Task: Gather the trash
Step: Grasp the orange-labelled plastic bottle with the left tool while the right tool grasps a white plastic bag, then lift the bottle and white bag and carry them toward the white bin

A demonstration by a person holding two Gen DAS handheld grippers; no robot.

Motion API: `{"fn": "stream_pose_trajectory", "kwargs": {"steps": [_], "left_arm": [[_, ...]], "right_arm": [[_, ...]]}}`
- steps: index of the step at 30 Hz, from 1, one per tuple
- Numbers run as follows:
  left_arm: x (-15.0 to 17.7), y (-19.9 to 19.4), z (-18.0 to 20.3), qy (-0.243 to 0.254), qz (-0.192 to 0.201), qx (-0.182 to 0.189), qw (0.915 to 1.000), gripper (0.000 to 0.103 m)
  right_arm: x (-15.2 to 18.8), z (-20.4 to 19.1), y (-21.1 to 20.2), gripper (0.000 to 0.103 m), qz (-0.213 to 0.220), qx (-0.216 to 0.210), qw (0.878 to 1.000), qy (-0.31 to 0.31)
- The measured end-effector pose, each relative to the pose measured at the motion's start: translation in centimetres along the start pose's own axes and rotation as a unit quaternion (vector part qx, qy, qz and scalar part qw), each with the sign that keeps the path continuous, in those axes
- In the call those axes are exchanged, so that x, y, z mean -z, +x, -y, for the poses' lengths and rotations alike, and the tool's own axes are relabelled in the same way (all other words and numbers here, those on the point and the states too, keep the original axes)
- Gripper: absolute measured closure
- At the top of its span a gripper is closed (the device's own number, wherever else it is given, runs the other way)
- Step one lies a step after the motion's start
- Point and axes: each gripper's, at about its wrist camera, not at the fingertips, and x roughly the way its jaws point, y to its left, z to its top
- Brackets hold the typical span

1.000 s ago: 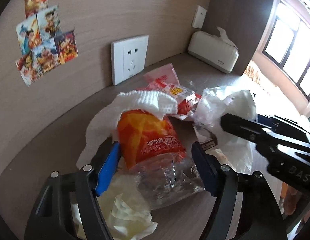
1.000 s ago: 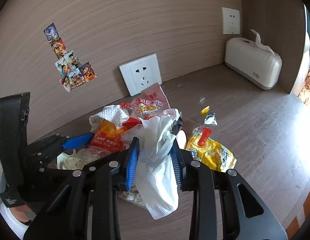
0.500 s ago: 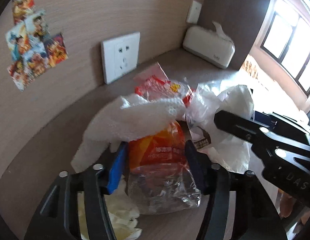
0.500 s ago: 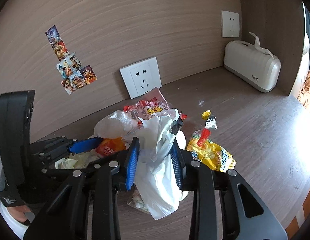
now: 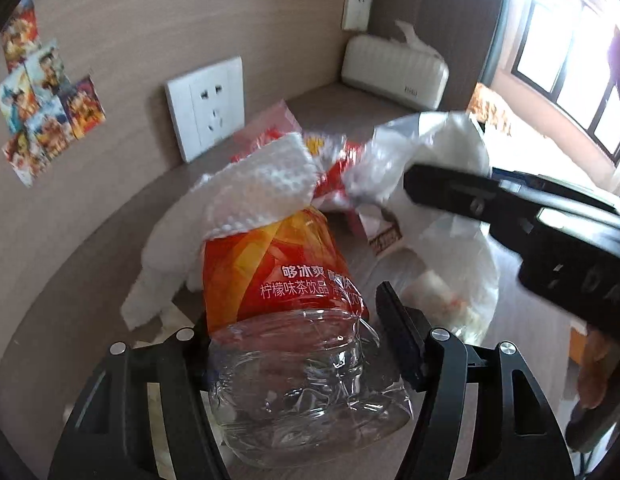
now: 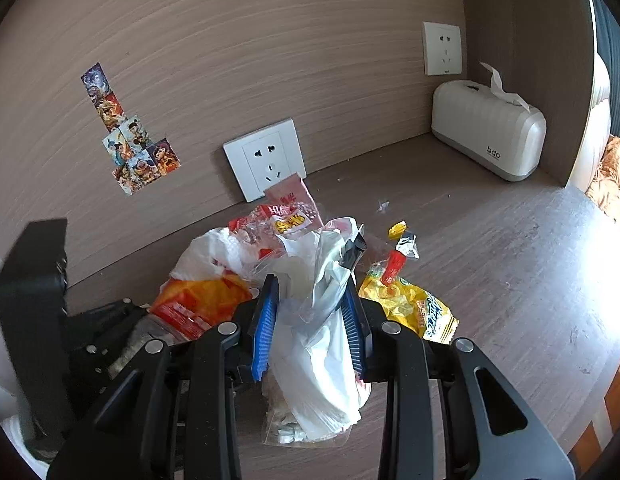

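Clearly underway: the left tongs (image 5: 294, 344) straddle a crushed bottle (image 5: 286, 320), jaws easing apart, a paper towel (image 5: 258, 192) draped on it. Rightward, the right tongs (image 6: 310, 312) clench a white bag (image 6: 318, 344). Red wrappers (image 6: 282, 216) and a yellow packet (image 6: 410, 308) lie uncollected on the worktop (image 6: 490, 260).

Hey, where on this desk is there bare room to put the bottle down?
Bare desk lies between the yellow wrapper and the tissue box, and along the wall right of the socket. It is crowded from the socket forward: wrappers, paper towel, the plastic bag.
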Motion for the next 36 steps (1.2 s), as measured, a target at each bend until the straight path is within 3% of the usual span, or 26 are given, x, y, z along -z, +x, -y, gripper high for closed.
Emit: {"fn": "stream_pose_trajectory", "kwargs": {"steps": [16,20,24,30,36], "left_arm": [[-2.6,-8.2,1.2,-0.015,0.065,0.022,0.9975,0.041],[-2.7,-10.0,2.3,-0.027,0.061,0.064,0.9957,0.041],[-2.1,-9.6,3.6,-0.008,0.047,0.022,0.9986,0.041],[-1.1,-11.1,5.4,-0.005,0.04,0.023,0.9989,0.041],[-1.1,-11.6,9.6,0.005,0.043,0.049,0.9979,0.041]], "right_arm": [[-1.4,-0.4,-7.3,0.07,0.069,-0.003,0.997,-0.018],[-1.2,0.2,-9.4,0.07,0.081,0.002,0.997,-0.018],[-1.0,1.1,-10.9,0.07,0.083,0.007,0.996,-0.017],[-0.2,2.2,-13.0,0.07,0.086,0.008,0.996,-0.022],[0.9,5.1,-15.8,0.07,0.092,0.024,0.995,-0.016]]}}
